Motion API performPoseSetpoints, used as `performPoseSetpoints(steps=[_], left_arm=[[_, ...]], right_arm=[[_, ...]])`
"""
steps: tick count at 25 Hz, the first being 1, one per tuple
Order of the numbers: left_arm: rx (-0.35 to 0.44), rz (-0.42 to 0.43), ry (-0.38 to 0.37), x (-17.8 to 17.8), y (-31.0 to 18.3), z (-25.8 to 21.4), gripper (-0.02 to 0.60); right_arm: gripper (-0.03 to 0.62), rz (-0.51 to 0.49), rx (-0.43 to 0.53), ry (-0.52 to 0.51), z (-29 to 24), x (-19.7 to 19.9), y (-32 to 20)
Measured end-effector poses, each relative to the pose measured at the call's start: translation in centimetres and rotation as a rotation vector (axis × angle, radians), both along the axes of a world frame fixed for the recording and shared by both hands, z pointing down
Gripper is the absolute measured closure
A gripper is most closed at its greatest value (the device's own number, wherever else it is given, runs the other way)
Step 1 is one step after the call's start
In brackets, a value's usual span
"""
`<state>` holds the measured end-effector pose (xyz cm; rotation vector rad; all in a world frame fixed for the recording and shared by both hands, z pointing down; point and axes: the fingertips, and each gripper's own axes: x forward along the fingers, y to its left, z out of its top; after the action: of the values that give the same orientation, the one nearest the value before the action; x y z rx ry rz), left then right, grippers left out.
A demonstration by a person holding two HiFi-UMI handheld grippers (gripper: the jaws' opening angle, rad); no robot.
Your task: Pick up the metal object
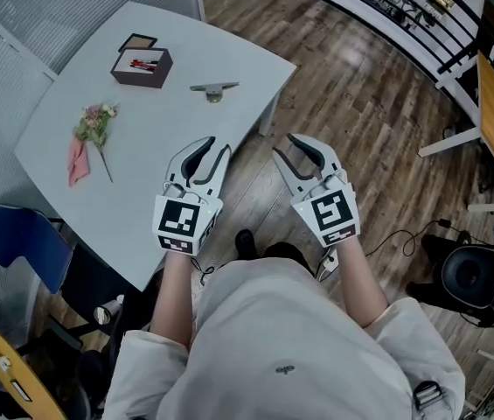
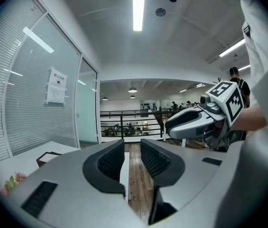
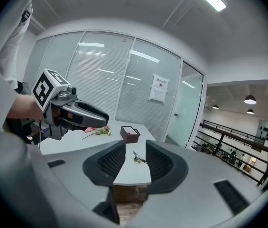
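Note:
The metal object [image 1: 214, 88], a small grey piece with a flat bar on a round base, lies near the far edge of the pale grey table [image 1: 142, 208]; in the right gripper view the metal object [image 3: 138, 158] shows between the jaws, far ahead. My left gripper [image 1: 218, 147] is over the table's near right edge, open, nothing between its jaws [image 2: 132, 148]. My right gripper [image 1: 283, 145] hovers beside it over the wooden floor, open and empty [image 3: 135, 151]. Both are well short of the metal object.
A dark brown open box [image 1: 142, 66] stands at the table's back. A flower sprig [image 1: 96, 125] and pink cloth [image 1: 78, 160] lie to the left. A blue chair [image 1: 24, 239] sits by the table's left corner. A white railing [image 1: 404, 16] runs beyond the floor.

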<state>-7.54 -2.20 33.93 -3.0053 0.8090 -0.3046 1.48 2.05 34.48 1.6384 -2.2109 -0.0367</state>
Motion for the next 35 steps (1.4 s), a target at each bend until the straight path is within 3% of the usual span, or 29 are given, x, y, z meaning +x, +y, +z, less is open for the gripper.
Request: performPoseSetpoints(steps=[16, 35], left_arm=[[-0.055, -0.044, -0.009, -0.8, -2.1, 2.1, 0.451], [-0.154, -0.171, -0.071, 1.9, -10.9, 5.3, 0.437]], right_arm=[[0.413, -0.053, -0.055, -0.015, 1.5, -1.1, -2.5], [0.413, -0.174, -0.098, -0.051, 2.6, 2.0, -12.7]])
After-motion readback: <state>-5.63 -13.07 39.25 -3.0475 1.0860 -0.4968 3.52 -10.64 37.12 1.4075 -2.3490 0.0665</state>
